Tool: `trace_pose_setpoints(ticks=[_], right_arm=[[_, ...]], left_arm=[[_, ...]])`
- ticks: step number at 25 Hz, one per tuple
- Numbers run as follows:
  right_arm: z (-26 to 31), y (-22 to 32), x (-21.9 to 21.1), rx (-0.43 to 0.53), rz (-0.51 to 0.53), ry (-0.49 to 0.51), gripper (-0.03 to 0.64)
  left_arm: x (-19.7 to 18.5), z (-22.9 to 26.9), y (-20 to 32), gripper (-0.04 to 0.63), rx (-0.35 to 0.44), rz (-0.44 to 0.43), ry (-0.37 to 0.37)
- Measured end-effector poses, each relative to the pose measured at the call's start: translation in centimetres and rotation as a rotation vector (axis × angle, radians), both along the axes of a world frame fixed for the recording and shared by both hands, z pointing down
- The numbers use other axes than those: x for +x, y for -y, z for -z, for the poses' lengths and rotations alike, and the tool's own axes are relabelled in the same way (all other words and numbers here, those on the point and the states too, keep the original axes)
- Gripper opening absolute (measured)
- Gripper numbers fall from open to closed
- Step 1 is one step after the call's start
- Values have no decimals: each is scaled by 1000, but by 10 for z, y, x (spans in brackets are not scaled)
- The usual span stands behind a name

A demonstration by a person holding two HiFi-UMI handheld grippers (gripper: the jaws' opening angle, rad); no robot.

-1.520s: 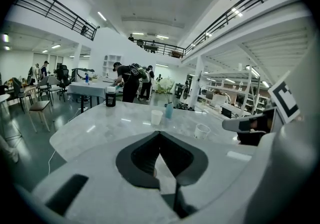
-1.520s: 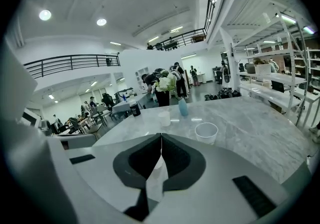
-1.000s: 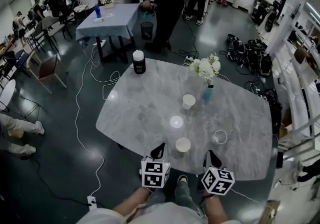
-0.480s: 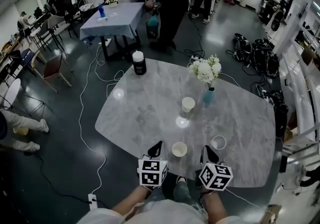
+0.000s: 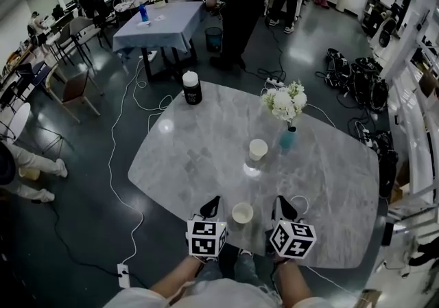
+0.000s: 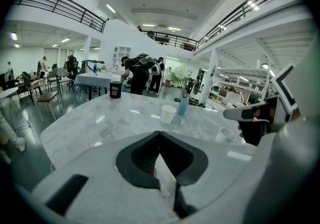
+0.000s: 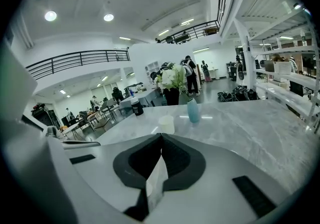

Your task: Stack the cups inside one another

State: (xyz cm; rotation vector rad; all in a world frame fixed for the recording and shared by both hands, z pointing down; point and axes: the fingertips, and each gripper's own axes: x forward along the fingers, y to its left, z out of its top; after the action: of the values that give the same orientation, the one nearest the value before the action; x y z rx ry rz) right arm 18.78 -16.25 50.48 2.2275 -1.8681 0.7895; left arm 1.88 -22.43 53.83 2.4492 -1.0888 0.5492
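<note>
Three pale cups stand on the marble table (image 5: 192,156). One cup (image 5: 258,149) stands mid-table by the blue vase; it also shows as the far cup (image 6: 168,114) in the left gripper view and the far cup (image 7: 166,124) in the right gripper view. A second cup (image 5: 242,213) sits near the front edge, between my two grippers, touching neither. The third cup (image 5: 302,202) is half hidden behind my right gripper (image 5: 282,204). My left gripper (image 5: 212,203) is shut and empty, jaws meeting in its own view (image 6: 160,135). The right gripper (image 7: 161,140) is likewise shut on nothing.
A blue vase (image 5: 288,138) with white flowers stands past the far cup. A black canister (image 5: 191,87) with a white lid sits at the table's far left edge. Cables run over the dark floor; people stand around a second table (image 5: 158,29) behind.
Both grippers have moved forward over the table's front edge, so the near cup now lies between them instead of ahead of them. Their jaws stayed shut.
</note>
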Motion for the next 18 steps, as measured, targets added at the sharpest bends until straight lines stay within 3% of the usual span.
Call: trace_pose_setpoints(ticks=[15, 18], right_arm=[[-38, 101, 20, -3, 96, 49, 14], [-52, 119, 24, -16, 110, 54, 73]], left_arm=[[-10, -29, 43, -5, -29, 108, 84], [-11, -40, 48, -5, -44, 122, 98]])
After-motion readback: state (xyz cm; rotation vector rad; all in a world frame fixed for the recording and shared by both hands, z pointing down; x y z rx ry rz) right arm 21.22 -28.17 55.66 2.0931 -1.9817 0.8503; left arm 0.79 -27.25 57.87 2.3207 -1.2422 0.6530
